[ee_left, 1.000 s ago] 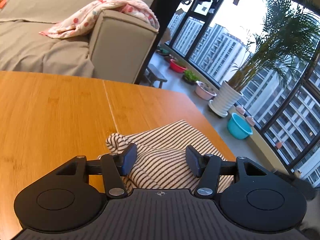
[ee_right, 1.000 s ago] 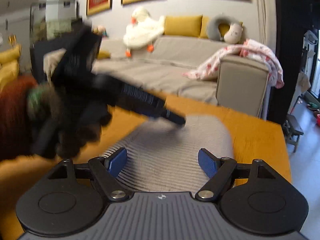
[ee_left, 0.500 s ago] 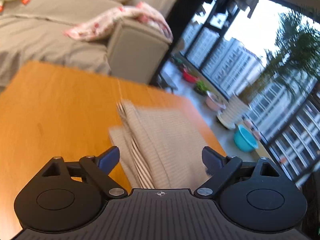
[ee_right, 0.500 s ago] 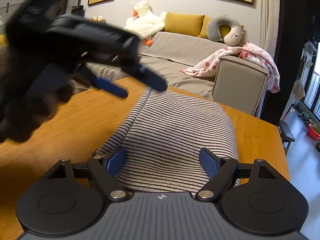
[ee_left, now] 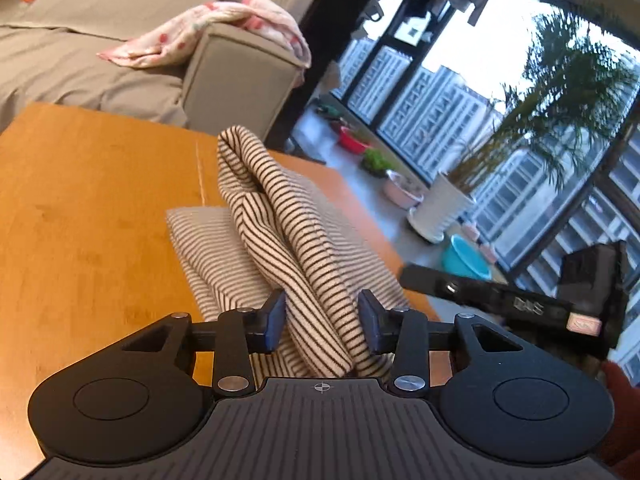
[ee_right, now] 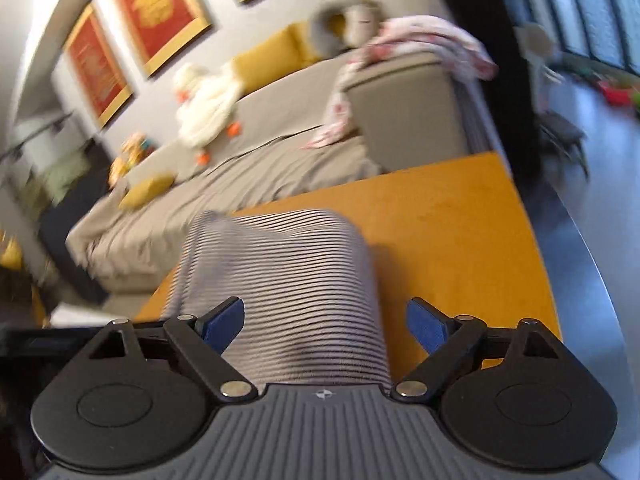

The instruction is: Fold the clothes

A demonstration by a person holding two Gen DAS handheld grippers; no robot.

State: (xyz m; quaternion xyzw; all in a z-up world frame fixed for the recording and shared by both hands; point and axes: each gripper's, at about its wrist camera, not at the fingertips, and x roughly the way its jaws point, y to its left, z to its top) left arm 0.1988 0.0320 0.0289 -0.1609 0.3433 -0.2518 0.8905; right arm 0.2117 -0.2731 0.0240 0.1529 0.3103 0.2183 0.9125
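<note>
The left gripper [ee_left: 321, 326] jaws have just clenched on the bunched beige striped knit garment [ee_left: 280, 236]; the right gripper [ee_right: 325, 325] jaws, widening, straddle it ungripped; another fold looks ready.

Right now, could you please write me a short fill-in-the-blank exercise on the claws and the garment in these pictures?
1. The left claw is shut on a bunched fold of the ____ garment.
2. The garment lies on an orange ____ table.
3. The right claw stands ____, its pads clear of the cloth.
4. A pink spotted blanket hangs over the arm of the ____.

Missing words: striped; wooden; open; sofa
</note>
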